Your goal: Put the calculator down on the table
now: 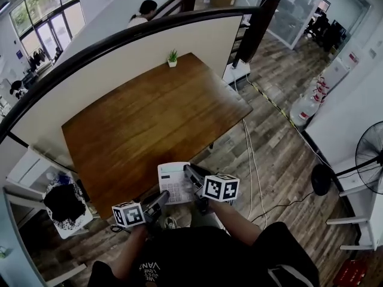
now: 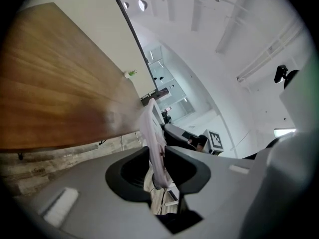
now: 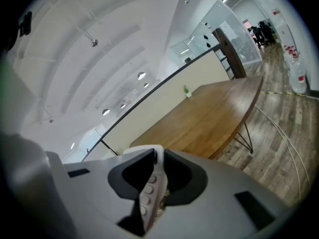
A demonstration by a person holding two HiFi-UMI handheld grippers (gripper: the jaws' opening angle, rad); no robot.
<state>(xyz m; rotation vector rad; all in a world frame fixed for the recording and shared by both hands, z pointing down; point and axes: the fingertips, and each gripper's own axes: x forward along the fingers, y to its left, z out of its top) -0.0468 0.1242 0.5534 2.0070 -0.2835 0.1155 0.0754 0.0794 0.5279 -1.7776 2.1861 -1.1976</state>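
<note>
L gripper [image 1: 160, 201]: jaws clenched on near-left corner of calculator [image 1: 172, 178], thin edge pinched between the pads. R gripper [image 1: 192, 177]: jaws clamped on its right side, keys showing between them. Calculator is white, held face-up betw. both grippers over the table [image 1: 149, 118] at its near edge; contact w/ the top can't be told. Small potted plant [image 1: 172, 58] stands at the far edge, well apart.
</note>
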